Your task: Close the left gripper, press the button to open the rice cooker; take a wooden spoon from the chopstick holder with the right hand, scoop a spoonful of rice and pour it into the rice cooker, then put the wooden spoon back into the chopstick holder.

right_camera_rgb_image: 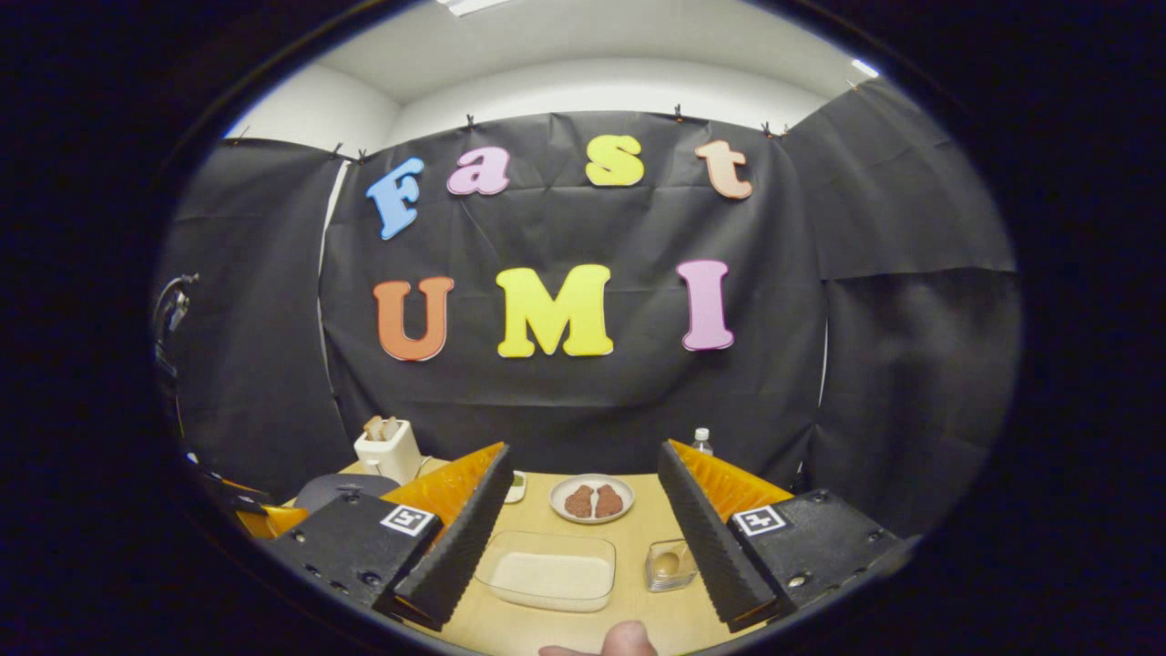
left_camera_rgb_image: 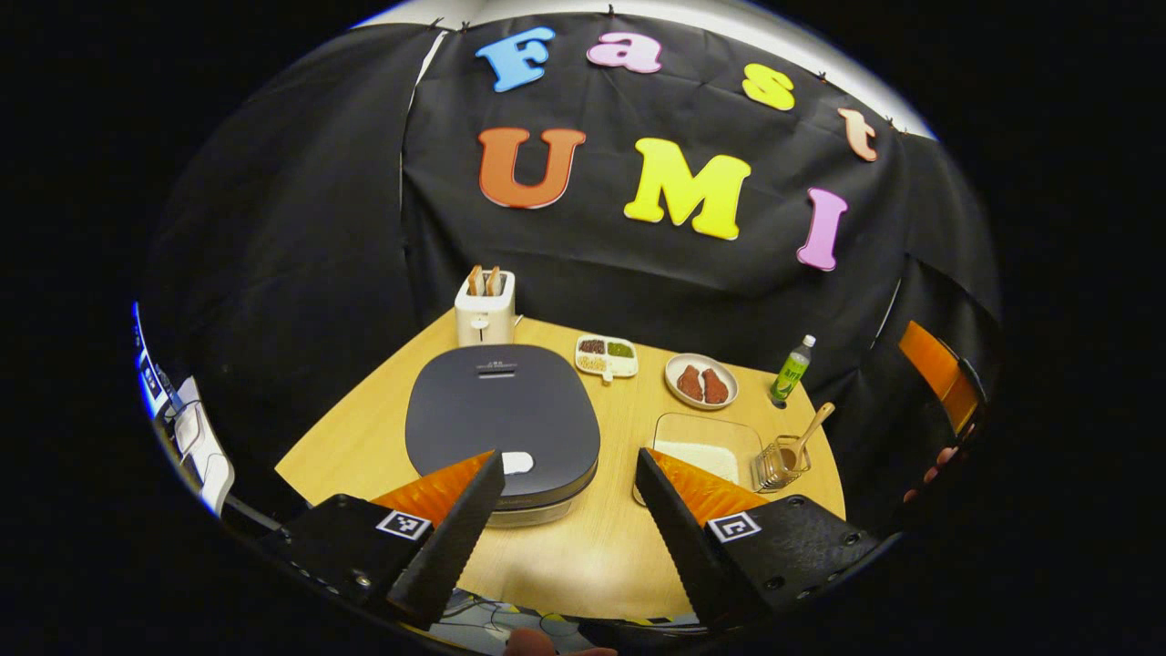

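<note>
The dark grey rice cooker [left_camera_rgb_image: 501,415] sits lid down on the wooden table, its white button [left_camera_rgb_image: 516,463] at the near edge. My left gripper [left_camera_rgb_image: 569,456] hovers open above the cooker's front, the left fingertip close to the button. A glass dish of rice [left_camera_rgb_image: 706,446] lies to the right of the cooker. Beside it stands the wire chopstick holder [left_camera_rgb_image: 777,465] with the wooden spoon [left_camera_rgb_image: 811,426] leaning in it. My right gripper [right_camera_rgb_image: 583,448] is open and holds nothing, back from the rice dish [right_camera_rgb_image: 549,574] and the holder [right_camera_rgb_image: 669,565].
A white toaster [left_camera_rgb_image: 485,310] with bread stands behind the cooker. A sectioned dish [left_camera_rgb_image: 607,355], a plate of meat [left_camera_rgb_image: 700,381] and a green bottle [left_camera_rgb_image: 792,369] line the table's far side. An orange part of the right gripper [left_camera_rgb_image: 938,374] shows past the table's right edge.
</note>
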{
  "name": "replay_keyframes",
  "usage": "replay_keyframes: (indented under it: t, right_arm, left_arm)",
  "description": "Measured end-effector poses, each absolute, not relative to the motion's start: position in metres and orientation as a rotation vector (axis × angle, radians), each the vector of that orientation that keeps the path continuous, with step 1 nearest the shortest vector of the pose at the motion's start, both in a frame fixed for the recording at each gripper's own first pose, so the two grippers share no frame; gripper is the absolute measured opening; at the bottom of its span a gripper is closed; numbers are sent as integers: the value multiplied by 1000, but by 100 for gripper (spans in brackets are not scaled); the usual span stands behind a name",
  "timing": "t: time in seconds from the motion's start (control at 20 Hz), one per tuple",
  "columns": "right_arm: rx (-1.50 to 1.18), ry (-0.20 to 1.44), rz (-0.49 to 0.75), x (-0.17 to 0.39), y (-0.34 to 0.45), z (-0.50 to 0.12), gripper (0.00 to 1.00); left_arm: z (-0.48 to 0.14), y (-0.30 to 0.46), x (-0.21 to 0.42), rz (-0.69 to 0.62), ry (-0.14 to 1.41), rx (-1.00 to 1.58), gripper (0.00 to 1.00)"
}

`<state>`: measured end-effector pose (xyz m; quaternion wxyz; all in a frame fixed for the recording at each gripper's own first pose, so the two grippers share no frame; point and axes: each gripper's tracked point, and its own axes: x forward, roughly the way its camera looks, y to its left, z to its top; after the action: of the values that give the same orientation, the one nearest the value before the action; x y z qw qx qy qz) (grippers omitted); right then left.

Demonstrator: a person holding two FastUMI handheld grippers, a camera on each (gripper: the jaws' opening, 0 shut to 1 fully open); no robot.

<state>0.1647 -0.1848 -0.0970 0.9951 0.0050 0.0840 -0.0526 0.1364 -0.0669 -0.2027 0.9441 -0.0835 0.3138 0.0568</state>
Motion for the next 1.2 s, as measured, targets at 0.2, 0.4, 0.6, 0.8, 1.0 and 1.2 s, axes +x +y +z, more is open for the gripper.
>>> replay_keyframes:
  t: [0.2,0.4,0.6,0.8,1.0,1.2]
  right_arm:
    - [44,223,-105,186,-205,-123,100]
    - [47,226,-95,199,-219,-130,100]
    - [73,262,-100,202,-231,-148,100]
    - [52,254,-110,201,-244,-148,100]
    - [43,262,-115,200,-254,-152,100]
    - [55,288,-127,197,-261,-159,100]
  left_arm:
    - [-224,-54,145,173,720,-175,63]
    - [-239,-36,163,192,770,-160,31]
    - [-257,-32,165,166,847,-200,2]
    - [-282,-24,177,177,882,-223,0]
    - [-292,-20,182,187,902,-231,0]
    - [-300,-17,177,188,935,-260,0]
